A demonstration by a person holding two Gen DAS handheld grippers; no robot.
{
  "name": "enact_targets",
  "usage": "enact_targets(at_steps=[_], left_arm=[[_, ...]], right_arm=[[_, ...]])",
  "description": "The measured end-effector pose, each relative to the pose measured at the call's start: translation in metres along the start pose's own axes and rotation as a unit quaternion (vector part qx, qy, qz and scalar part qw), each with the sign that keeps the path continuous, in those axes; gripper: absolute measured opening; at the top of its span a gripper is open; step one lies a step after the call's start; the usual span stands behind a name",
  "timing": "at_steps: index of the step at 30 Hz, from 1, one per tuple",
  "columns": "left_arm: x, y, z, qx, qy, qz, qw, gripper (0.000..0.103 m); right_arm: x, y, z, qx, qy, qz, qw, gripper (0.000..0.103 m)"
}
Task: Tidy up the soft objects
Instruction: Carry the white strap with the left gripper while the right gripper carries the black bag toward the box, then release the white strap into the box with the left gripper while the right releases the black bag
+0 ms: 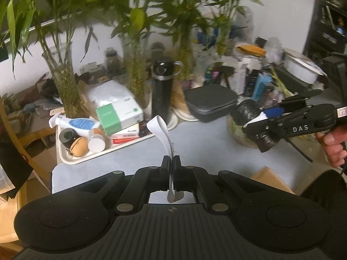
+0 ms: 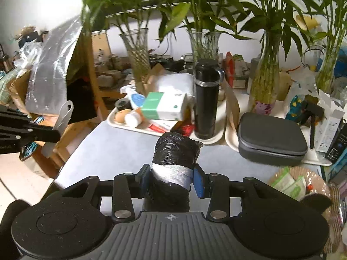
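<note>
Tools first: we clamp our right tool [image 2: 171, 178] across the white band around a black plastic-wrapped roll [image 2: 175, 149], held clear above the grey tabletop [image 2: 121, 143]. Our left tool [image 1: 171, 162] pinches a loose white strap [image 1: 161, 134] upright, seemingly to keep both soft pieces off the cluttered trays [image 1: 71, 162] beyond.

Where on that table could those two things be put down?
The bare grey tabletop is free between the cream tray, black flask and grey zip case. The back is crowded with vases and boxes; a woven basket fills the right.
</note>
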State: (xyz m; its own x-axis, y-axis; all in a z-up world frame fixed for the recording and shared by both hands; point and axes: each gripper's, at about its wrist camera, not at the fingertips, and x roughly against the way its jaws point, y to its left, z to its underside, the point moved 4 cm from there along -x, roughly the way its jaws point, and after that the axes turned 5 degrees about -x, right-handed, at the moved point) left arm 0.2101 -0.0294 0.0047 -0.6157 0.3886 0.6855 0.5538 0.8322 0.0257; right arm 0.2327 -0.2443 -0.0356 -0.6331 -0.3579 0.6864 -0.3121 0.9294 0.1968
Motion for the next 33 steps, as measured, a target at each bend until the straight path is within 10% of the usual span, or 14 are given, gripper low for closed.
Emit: enact_targets(at_steps=[20,24,33], left_arm=[[0.030,-0.106,0.053,-0.121,0.039,0.136,0.9825,0.008],[0.025,-0.116,0.073,-0.132,0.057,0.126,0.9816,0.049],[0.044,-0.115,0.101,-0.085,0.045,0.040,0.9946,0.057]], right_arm=[[0.081,0.018,0.065,-0.018,-0.010,-0.003,1.000,0.044],[0.087,0.017,0.077,-0.025,-0.006,-0.001,1.000,0.044],[0.091,0.023,0.093,-0.030,0.005,0.000,1.000,0.044]])
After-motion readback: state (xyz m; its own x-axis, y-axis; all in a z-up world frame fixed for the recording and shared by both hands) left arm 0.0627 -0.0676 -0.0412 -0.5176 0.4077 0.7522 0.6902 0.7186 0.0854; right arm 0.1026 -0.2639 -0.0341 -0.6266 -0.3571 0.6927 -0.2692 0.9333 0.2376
